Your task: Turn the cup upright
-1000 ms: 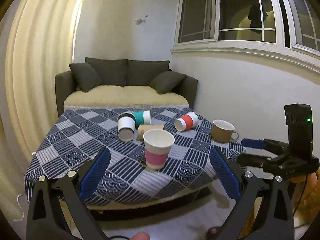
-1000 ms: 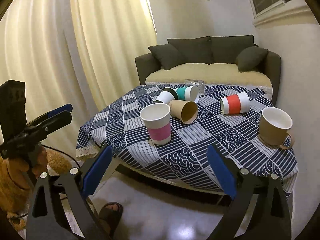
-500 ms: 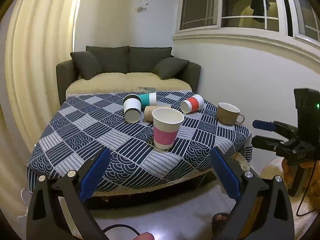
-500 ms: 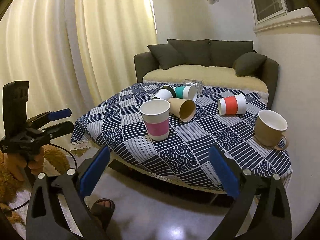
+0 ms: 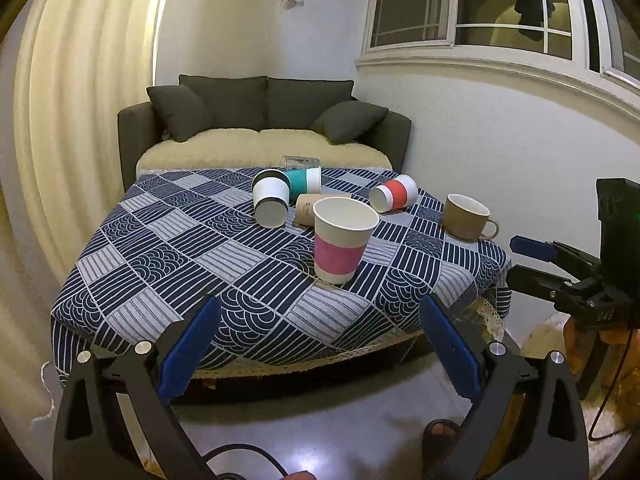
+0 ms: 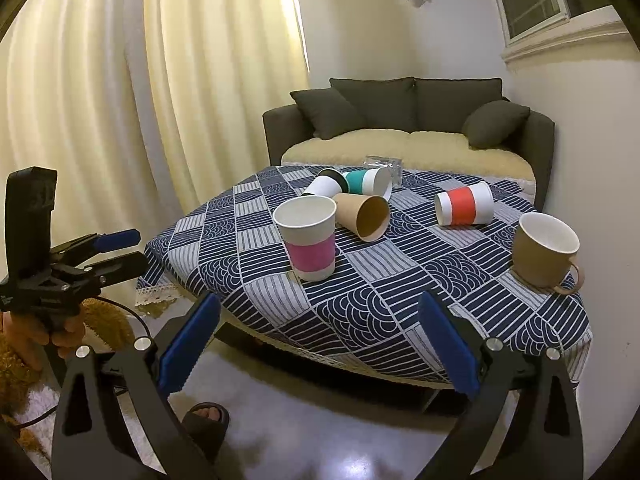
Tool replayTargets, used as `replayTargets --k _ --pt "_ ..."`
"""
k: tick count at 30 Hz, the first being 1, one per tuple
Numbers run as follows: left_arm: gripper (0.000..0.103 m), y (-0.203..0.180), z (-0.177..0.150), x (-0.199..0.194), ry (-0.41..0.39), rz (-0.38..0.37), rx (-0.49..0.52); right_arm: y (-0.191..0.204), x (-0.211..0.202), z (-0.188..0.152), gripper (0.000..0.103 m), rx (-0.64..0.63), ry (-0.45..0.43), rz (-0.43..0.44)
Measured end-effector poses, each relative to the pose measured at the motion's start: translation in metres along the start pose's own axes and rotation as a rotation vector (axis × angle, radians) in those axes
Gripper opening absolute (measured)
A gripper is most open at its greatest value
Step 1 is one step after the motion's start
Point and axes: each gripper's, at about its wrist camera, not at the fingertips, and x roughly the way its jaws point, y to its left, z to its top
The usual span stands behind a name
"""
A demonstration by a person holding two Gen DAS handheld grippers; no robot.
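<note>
A pink-banded paper cup [image 5: 341, 238] [image 6: 309, 244] stands upright near the front of the patterned table [image 5: 168, 264] [image 6: 400, 304]. Behind it several paper cups lie on their sides: a brown one [image 6: 362, 216] [image 5: 305, 209], a white one with a dark rim [image 5: 271, 202] [image 6: 322, 187], a teal one [image 5: 304, 180] [image 6: 366, 182] and a red-banded one [image 5: 394, 193] [image 6: 464, 209]. My left gripper [image 5: 320, 350] [image 6: 116, 252] and right gripper [image 6: 318, 350] [image 5: 532, 262] are both open, empty and short of the table's front edge.
A tan mug [image 5: 466, 217] [image 6: 546, 252] stands upright at the table's right side. A clear glass [image 6: 383, 163] lies at the far edge. A dark sofa [image 5: 264, 128] stands behind the table, curtains [image 6: 120, 100] at the left. A sandalled foot [image 6: 206, 420] is on the floor.
Both grippers have drawn back from the table and risen a little, so the table shows lower and more fully. Nothing on the table has moved.
</note>
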Motion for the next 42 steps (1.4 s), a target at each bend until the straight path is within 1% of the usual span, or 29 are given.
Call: replayTargets --k 9,27,42 --pt "0.097 -0.0025 -0.0024 0.005 0.023 0.01 0.008 0.0042 0.0038 -0.0002 0.098 -0.015 0.009 -0.015" --pt "0.097 -0.0044 -0.0044 0.009 0.047 0.005 0.01 0.0024 0.0055 -0.0012 0.098 -0.012 0.012 -0.011" --pt "0.097 -0.006 -0.0064 0.009 0.049 0.001 0.017 0.0021 0.0048 -0.0008 0.098 -0.011 0.014 -0.013"
